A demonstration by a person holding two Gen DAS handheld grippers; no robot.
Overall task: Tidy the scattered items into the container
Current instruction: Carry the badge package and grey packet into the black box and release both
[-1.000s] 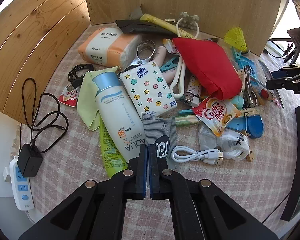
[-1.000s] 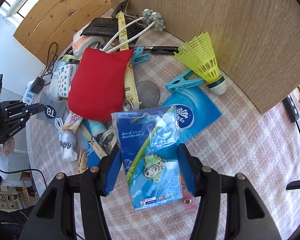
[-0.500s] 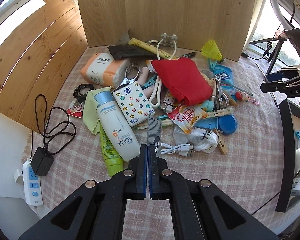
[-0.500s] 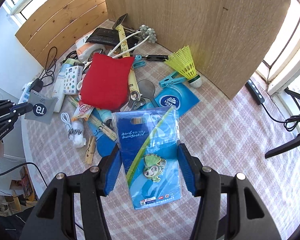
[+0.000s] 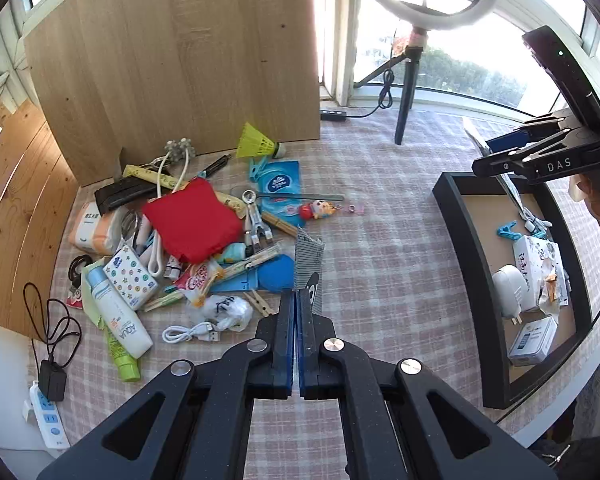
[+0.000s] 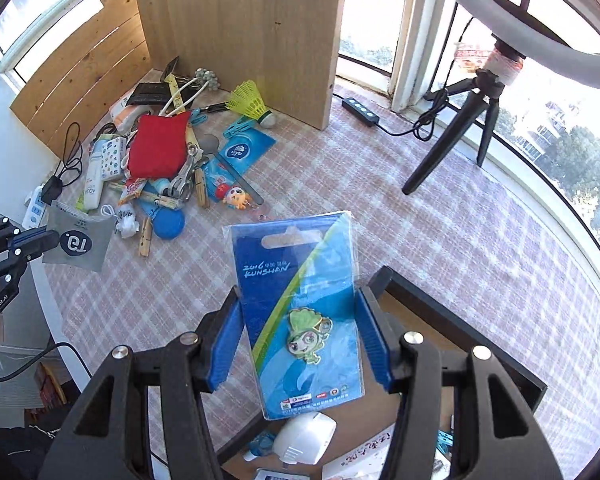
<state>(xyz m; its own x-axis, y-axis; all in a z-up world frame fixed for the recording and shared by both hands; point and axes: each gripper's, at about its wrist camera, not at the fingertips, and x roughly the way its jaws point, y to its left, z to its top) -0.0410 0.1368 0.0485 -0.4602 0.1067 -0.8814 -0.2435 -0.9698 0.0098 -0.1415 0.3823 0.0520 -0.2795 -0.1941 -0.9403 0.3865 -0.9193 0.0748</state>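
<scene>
My left gripper (image 5: 297, 298) is shut on a thin grey packet (image 5: 309, 256) with a round logo and holds it above the checked cloth. The right wrist view shows that packet (image 6: 80, 240) at the far left. My right gripper (image 6: 300, 298) is shut on a blue carded mascot pin (image 6: 300, 320), its pads against the card's two side edges. The card hangs over the near corner of the black tray (image 6: 420, 286). That tray (image 5: 460, 248) lies at the right in the left wrist view, with my right gripper (image 5: 500, 156) above it. The scattered pile around a red pouch (image 5: 192, 224) lies to the left.
The tray holds a white charger (image 5: 508, 288), small boxes and a blue clip (image 5: 506, 230). A wooden board (image 5: 180, 60) stands behind the pile. A ring-light tripod (image 5: 404, 96) stands at the back, and a power strip (image 5: 48, 420) with a black adapter lies at the left edge.
Both grippers have risen and moved right, away from the pile, each keeping its item. The black tray has come into both views, and the carded pin now hangs over its corner.
</scene>
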